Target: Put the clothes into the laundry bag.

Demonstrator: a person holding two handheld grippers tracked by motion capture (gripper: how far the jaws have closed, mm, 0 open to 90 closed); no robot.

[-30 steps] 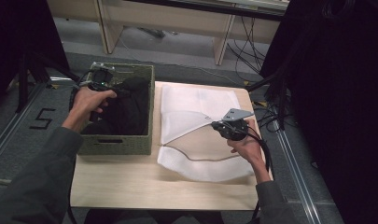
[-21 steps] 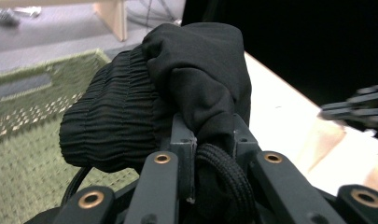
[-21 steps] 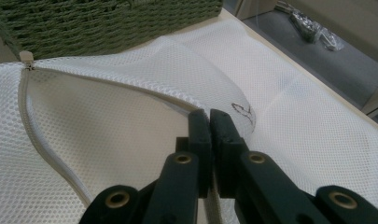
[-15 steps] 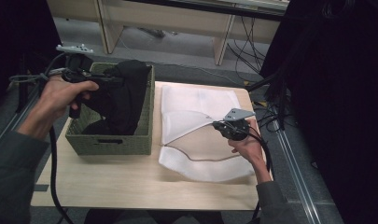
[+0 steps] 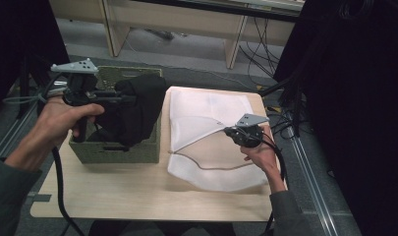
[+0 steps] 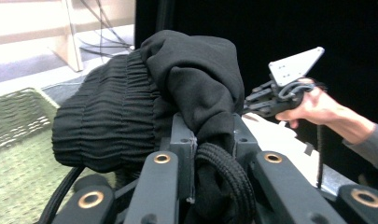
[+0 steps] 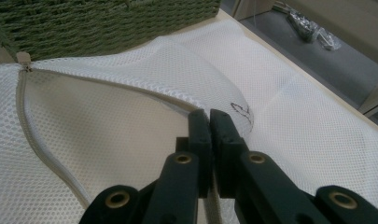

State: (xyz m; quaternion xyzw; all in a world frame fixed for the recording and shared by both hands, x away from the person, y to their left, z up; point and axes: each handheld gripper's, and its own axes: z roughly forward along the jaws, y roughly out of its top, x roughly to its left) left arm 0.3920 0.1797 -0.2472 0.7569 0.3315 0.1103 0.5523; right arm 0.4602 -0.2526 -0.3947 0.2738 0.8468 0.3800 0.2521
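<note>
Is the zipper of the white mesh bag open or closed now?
Open: the right gripper lifts the mesh bag flap, zipper edges apart.

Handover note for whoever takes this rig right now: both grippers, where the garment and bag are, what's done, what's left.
Left gripper: shut on the black garment, lifted above the green woven basket, part of it hanging inside.
Right gripper: shut on the upper flap of the white mesh laundry bag, holding its zipper opening apart on the table.
Done: garment mostly out of the basket, bag opened.
Left, probably: carry the garment across, feed it into the bag, zip up.
</note>
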